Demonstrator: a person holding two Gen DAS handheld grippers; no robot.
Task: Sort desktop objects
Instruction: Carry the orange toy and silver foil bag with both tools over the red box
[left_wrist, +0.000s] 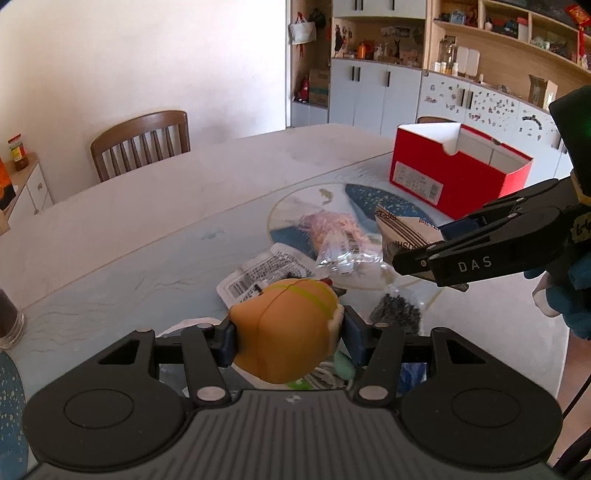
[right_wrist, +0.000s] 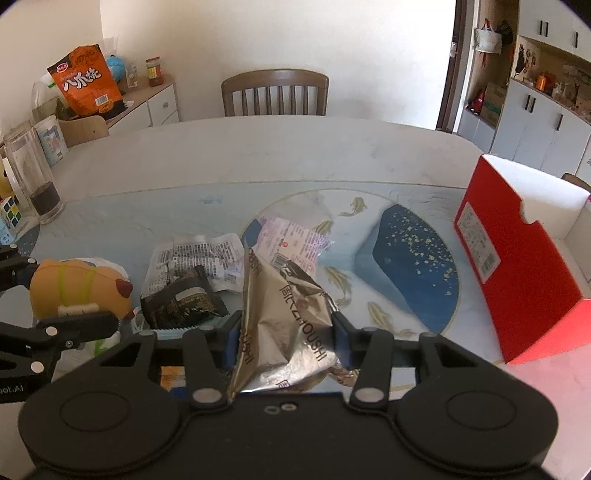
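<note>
Left tongs (left_wrist: 288, 332): clamped on an orange toy (left_wrist: 284, 328), held above the tabletop (left_wrist: 147, 206).
Right tongs (right_wrist: 286, 334): clamped on a crumpled silver packet (right_wrist: 284, 317).
Red box (right_wrist: 517, 266): open, on the tabletop's right side.
Wrappers (right_wrist: 195, 258): loose on the tabletop.

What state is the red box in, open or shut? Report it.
Open. The red box has no lid on top, and its white inner walls show from above. Whether anything lies inside cannot be told.

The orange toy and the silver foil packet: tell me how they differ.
The orange toy is rounded and solid; the silver foil packet is flat, crinkled and printed. The toy sits in the left gripper, the packet in the right gripper. Both are clamped and held above the table.
</note>
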